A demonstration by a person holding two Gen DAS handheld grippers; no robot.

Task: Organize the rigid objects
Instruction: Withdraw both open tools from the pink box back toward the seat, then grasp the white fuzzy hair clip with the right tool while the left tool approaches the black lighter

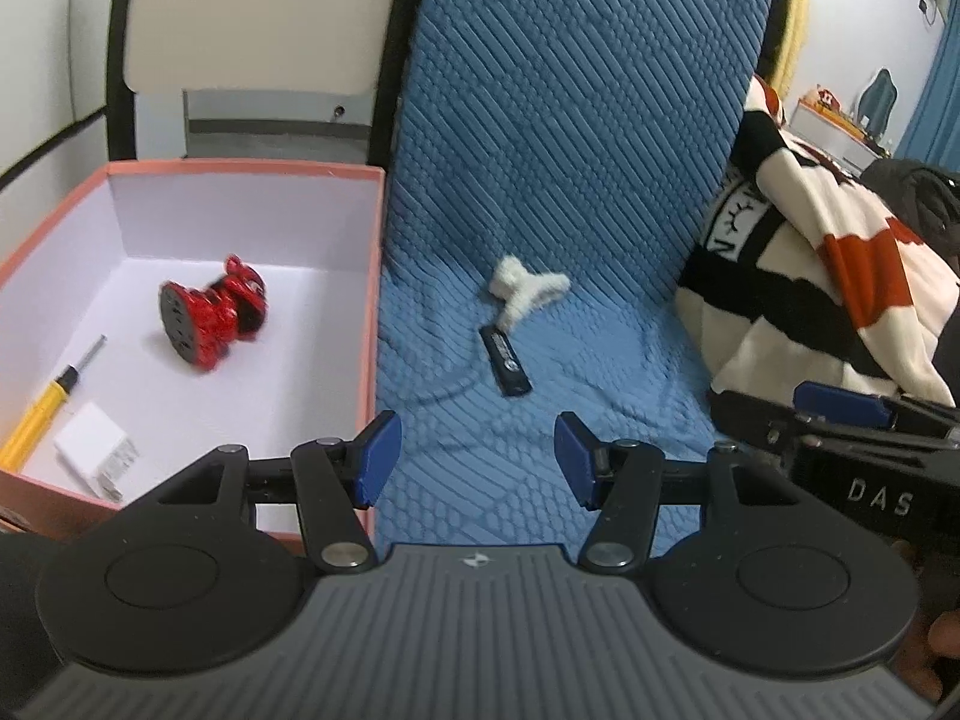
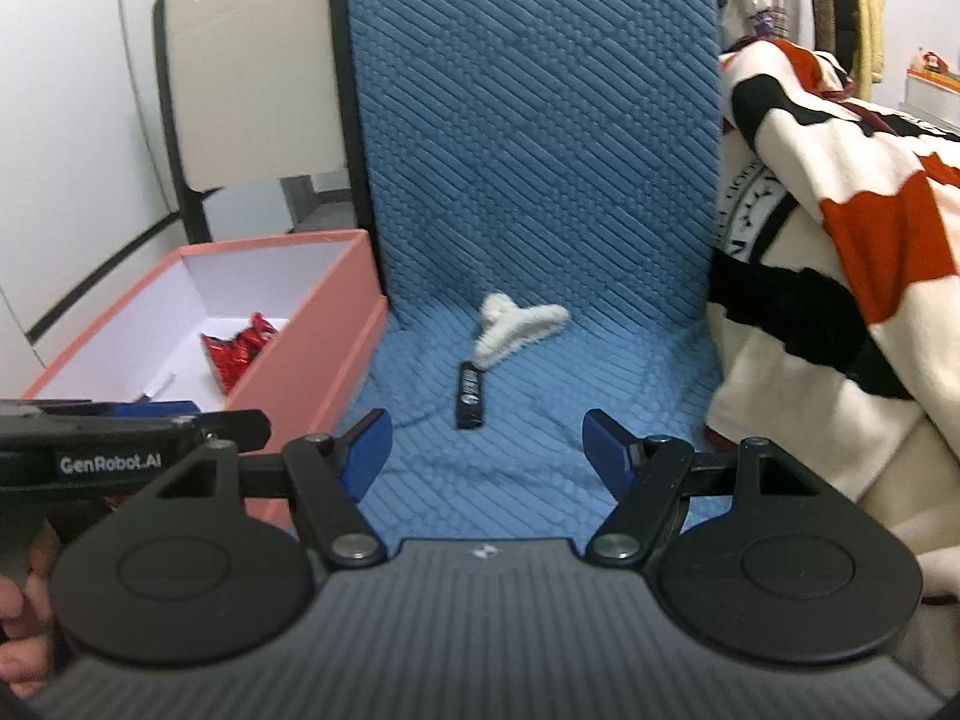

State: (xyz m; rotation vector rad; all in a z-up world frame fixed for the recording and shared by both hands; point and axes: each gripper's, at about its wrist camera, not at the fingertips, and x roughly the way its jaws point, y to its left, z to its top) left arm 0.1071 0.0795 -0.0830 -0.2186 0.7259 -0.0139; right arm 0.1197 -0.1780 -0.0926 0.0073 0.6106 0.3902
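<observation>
Inside, the box (image 1: 375,276) holds three things; two lie outside.

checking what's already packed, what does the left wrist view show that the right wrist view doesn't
Only the left wrist view shows the box floor clearly: a yellow screwdriver and a white charger lying in the pink box, plus the whole red toy.

Only the right wrist view shows a cardboard panel with a slot behind the box; there the box wall hides most of the contents.

Both show the white hair clip and black stick on the blue mat, the striped blanket, and the left gripper and right gripper open, empty.
</observation>
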